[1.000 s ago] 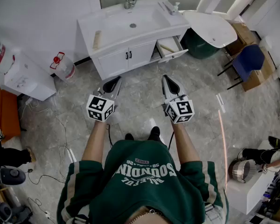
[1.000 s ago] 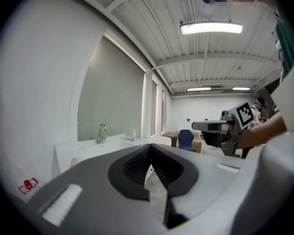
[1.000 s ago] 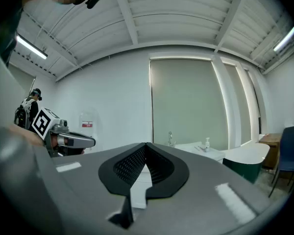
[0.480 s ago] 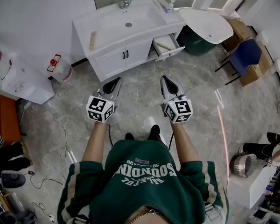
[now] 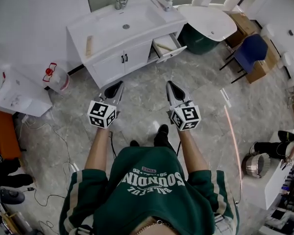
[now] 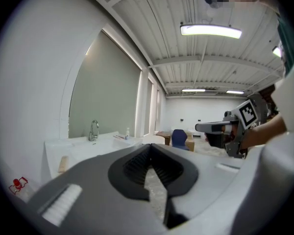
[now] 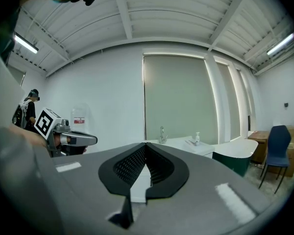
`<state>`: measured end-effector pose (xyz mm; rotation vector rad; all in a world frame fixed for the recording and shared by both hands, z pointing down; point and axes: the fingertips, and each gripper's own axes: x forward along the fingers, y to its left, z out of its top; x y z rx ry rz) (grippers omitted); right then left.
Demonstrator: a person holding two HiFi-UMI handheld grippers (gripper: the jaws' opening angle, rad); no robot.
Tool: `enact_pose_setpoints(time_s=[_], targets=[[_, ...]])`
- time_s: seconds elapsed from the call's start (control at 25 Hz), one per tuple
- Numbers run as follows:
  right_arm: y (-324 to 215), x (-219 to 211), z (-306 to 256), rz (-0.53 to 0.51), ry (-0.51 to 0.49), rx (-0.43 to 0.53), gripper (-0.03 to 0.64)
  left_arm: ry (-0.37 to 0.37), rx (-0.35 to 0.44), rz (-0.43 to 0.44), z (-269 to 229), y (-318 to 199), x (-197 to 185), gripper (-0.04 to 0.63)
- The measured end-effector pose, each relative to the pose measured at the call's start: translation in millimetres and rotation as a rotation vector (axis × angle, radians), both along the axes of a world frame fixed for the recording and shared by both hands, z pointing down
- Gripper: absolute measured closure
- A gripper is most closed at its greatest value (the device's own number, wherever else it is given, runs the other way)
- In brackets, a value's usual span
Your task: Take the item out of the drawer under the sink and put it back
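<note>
Left gripper [image 5: 114,88]: jaws clenched tip to tip, nothing between them. It is held level out front, probably only being carried toward the sink cabinet [image 5: 112,38].

Right gripper [image 5: 172,89]: also pinched closed and empty, riding parallel beside the left.

Drawer [image 5: 174,53]: straight ahead of the right fingertips and well apart from them. It stands pulled out, presumably so its contents can be reached.

Item [image 5: 162,46]: lies inside that drawer, pale, slim and stick-like. Too small to identify further.
</note>
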<state>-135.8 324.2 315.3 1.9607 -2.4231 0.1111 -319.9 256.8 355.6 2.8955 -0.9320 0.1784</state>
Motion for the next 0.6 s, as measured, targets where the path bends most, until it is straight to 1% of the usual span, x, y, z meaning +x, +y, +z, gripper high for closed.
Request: enact_pose_setpoints(time_s=[0.12, 0.28, 0.6], targets=[[-5.0, 14.1, -0.1, 0.015, 0.001, -0.004, 0.615, -0.001, 0.002, 0.014, -1.8, -9.5, 13.5, 0.545], [-22.3, 31.0, 6.7, 0.004, 0.014, -0.020, 0.615, -0.009, -0.003, 0.022, 0.4, -24.9, 34.3, 0.545], [-88.6, 76.1, 17.8, -0.043, -0.026, -0.032, 0.615, -0.047, -0.020, -0.003, 10.6, -72.2, 82.8, 0.545]])
